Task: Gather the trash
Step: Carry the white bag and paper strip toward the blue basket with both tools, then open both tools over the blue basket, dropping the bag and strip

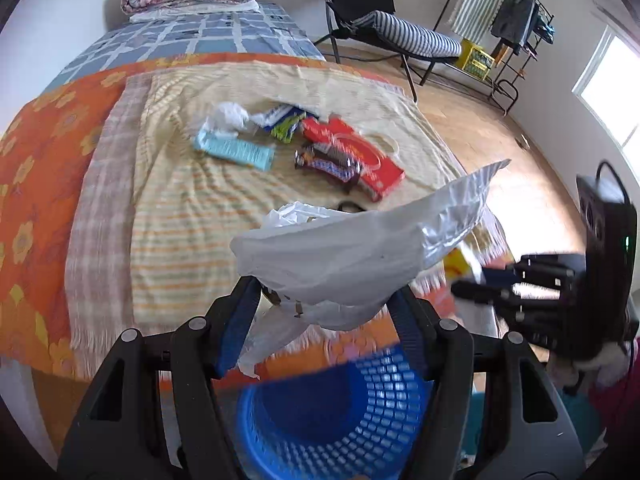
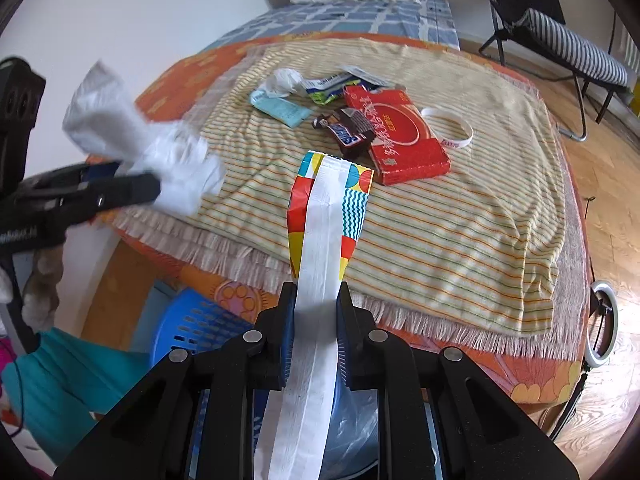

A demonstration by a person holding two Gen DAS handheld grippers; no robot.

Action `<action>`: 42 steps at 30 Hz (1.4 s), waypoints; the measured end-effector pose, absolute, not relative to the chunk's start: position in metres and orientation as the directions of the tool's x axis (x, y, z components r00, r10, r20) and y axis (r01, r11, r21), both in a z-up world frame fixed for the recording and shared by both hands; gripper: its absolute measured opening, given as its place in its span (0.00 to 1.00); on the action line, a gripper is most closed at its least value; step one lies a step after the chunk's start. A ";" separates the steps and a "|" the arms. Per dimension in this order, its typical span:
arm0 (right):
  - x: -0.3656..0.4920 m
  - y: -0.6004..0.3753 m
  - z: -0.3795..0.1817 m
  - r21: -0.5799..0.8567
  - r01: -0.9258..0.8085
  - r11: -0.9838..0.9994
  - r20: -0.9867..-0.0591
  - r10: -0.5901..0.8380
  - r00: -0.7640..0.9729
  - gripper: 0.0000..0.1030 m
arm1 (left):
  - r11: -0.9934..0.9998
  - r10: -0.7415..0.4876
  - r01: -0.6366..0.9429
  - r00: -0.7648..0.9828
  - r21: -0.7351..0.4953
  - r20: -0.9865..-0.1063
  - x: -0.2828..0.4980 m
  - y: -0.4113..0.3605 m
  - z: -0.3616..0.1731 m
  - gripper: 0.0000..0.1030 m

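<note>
Both grippers carry trash at the bed's edge, above a blue basket [image 1: 332,412].

The left gripper [image 1: 324,308] pinches a crumpled white wrapper [image 1: 344,252]; the right gripper [image 2: 316,328], angled steeply down, clamps a colourful packet [image 2: 332,200] whose long axis runs straight away along the fingers. Beyond, on the striped blanket [image 2: 460,232], lie a red box [image 2: 400,136], a chocolate bar [image 2: 352,128] and a teal packet [image 2: 280,108], well apart from both.

The near half of the striped cloth [image 2: 460,240] lies bare, open to a reach; farther back a red box [image 2: 400,136], chocolate bar [image 2: 348,130], teal packet [image 2: 280,108] and crumpled tissue [image 2: 286,80] crowd together, while below the bed's edge the blue basket [image 1: 332,412] stands open
</note>
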State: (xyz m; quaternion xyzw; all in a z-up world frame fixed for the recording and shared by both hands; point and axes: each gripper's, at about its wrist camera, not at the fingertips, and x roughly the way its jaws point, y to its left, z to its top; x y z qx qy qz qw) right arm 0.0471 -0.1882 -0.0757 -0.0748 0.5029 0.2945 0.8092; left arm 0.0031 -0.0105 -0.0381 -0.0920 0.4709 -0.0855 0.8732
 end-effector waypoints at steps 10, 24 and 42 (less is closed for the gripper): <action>0.015 -0.178 -0.075 0.158 -0.562 0.812 -0.829 0.418 0.371 0.16 | 0.973 -0.229 0.125 0.482 -0.193 -0.846 -0.059 -0.020 -0.065 0.64; -0.006 -0.170 -0.094 0.173 -0.549 0.818 -0.826 0.424 0.371 0.17 | 0.970 -0.232 0.169 0.431 -0.175 -0.872 -0.092 -0.033 -0.090 0.65; -0.005 -0.169 -0.100 0.177 -0.536 0.826 -0.831 0.416 0.368 0.42 | 0.972 -0.214 0.179 0.425 -0.150 -0.880 -0.093 -0.039 -0.093 0.70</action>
